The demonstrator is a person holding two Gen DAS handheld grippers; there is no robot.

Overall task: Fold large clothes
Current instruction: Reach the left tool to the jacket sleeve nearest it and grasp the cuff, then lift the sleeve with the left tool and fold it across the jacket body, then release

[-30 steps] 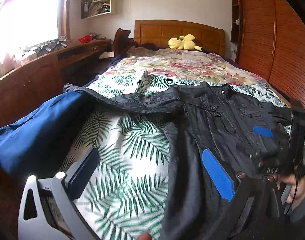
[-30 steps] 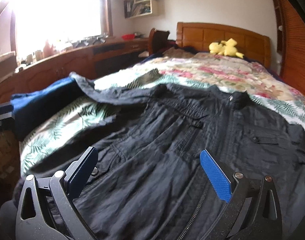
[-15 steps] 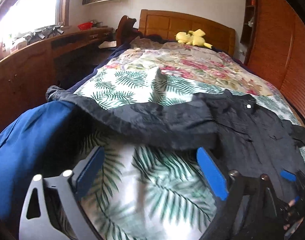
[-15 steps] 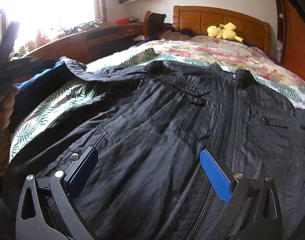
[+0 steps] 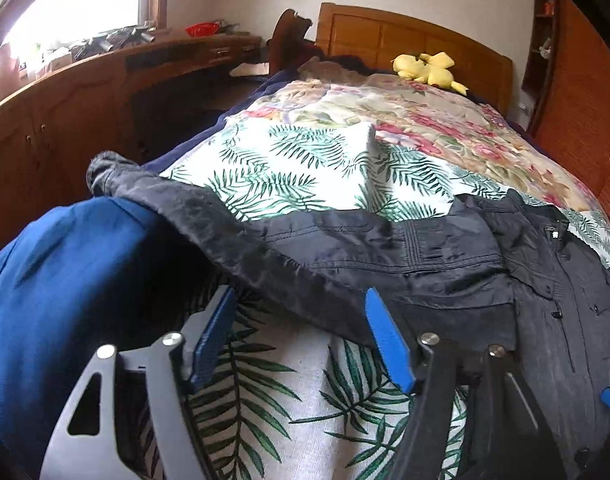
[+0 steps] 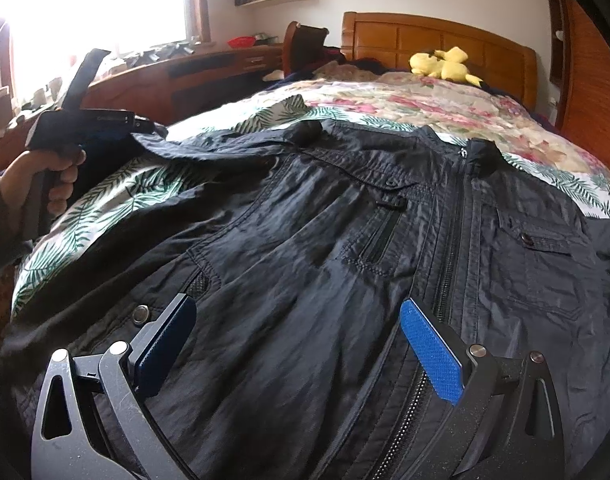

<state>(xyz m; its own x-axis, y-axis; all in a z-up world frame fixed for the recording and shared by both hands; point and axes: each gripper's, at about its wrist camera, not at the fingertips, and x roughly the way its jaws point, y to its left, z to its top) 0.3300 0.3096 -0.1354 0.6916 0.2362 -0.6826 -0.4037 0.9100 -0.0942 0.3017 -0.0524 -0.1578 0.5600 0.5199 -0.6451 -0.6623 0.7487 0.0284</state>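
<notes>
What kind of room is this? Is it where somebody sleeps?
Yes, most likely a bedroom. There is a bed with a wooden headboard, a yellow plush toy lying by the headboard, and a black jacket spread out on the leafy bedcover.

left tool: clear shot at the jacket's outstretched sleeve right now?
Probably yes. The left tool is closing just short of the black jacket's sleeve, whose lower edge lies right ahead of its pads. Nothing is between them but leaf-print bedspread; nothing is gripped yet.

The jacket (image 6: 345, 248) is black. The bedsheet (image 5: 305, 168) is white with green leaves. The plush toy (image 6: 445, 65) is yellow.
</notes>
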